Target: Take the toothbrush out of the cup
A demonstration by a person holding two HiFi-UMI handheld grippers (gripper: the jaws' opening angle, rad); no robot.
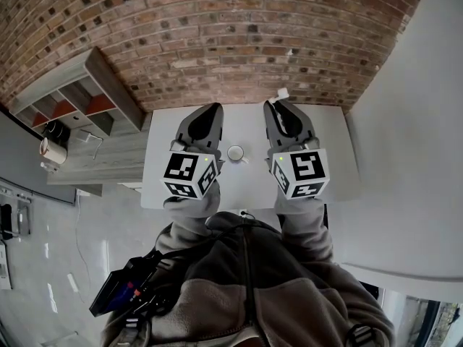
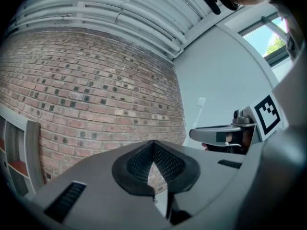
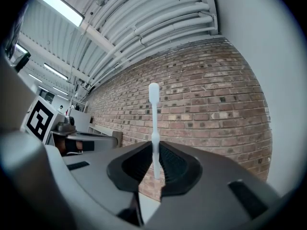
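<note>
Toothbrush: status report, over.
Right tongs shut on toothbrush, held clear of cup. Left tongs shut, empty. Cup stands on white table between both; nothing in the way.

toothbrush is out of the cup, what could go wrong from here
The right gripper pinches the toothbrush only near its bottom end, with most of it sticking out, so it might pivot or slip. The cup stands unheld on the table; a low move could tip it.
</note>
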